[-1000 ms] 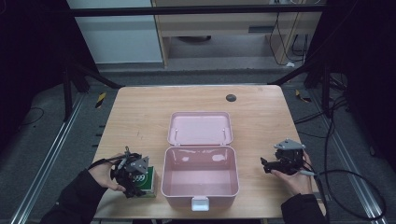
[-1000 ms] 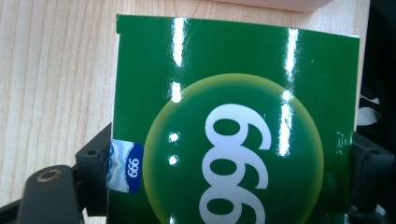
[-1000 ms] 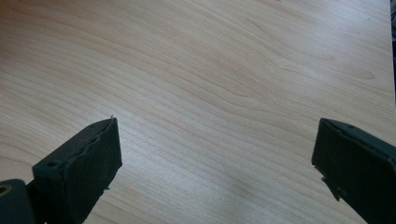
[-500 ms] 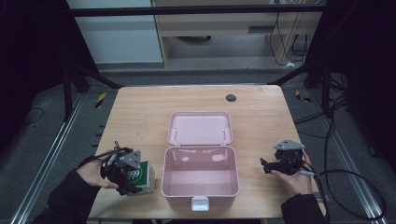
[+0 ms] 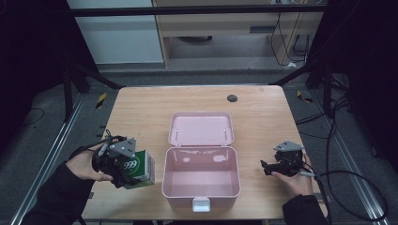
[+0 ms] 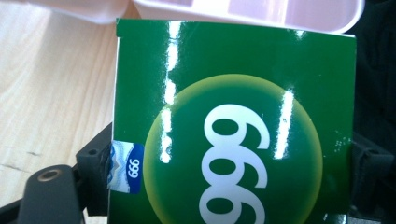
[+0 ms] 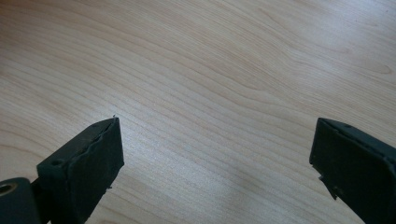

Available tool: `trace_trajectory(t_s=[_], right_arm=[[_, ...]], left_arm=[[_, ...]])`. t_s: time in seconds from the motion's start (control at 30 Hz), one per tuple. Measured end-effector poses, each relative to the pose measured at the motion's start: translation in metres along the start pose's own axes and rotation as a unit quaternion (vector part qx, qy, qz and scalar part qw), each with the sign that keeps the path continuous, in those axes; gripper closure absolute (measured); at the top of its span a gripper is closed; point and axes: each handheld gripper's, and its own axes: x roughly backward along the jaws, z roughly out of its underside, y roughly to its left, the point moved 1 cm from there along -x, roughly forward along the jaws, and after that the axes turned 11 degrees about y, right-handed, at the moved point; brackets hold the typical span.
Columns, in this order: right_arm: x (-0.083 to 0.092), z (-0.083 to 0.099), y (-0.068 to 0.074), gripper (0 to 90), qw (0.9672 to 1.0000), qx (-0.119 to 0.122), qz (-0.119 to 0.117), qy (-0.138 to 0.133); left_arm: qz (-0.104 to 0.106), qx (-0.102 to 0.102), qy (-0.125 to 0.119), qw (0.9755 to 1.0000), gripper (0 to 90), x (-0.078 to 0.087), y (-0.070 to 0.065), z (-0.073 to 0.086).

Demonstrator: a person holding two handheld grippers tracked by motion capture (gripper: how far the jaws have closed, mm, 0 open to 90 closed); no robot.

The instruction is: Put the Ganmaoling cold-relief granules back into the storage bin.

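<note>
The open case [image 5: 201,180] sat mid-table [image 5: 263,112], its lid lying behind it. The box [image 5: 138,168] was just left of it, in the left gripper [image 5: 123,165]; the right gripper [image 5: 268,167] lay well right.

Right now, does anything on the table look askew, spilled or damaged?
Nothing stands out. The pink box sits square with its lid laid open and nothing in it. The green carton is tilted only because the left gripper holds it.
</note>
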Motion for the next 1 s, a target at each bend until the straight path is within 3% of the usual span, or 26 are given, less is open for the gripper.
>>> trace_trajectory(t_s=[0.3,0.67,0.93,1.0], right_arm=[[0.001,0.000,-0.001,3.1,1.0000,-0.002,0.000,-0.002],[0.001,0.000,-0.001,2.9,1.0000,-0.003,0.000,-0.005],[0.002,0.000,-0.002,2.9,1.0000,-0.004,-0.001,-0.007],[0.002,0.000,-0.002,2.9,1.0000,-0.003,-0.001,-0.007]], left_arm=[[0.005,-0.018,0.005,0.9998,14.3,0.012,-0.020,-0.016],[0.014,-0.032,0.010,0.9994,14.4,0.005,-0.040,-0.030],[0.021,-0.063,0.036,0.9971,14.4,0.001,-0.050,-0.040],[0.017,-0.092,0.058,0.9939,14.4,0.001,-0.048,-0.043]])
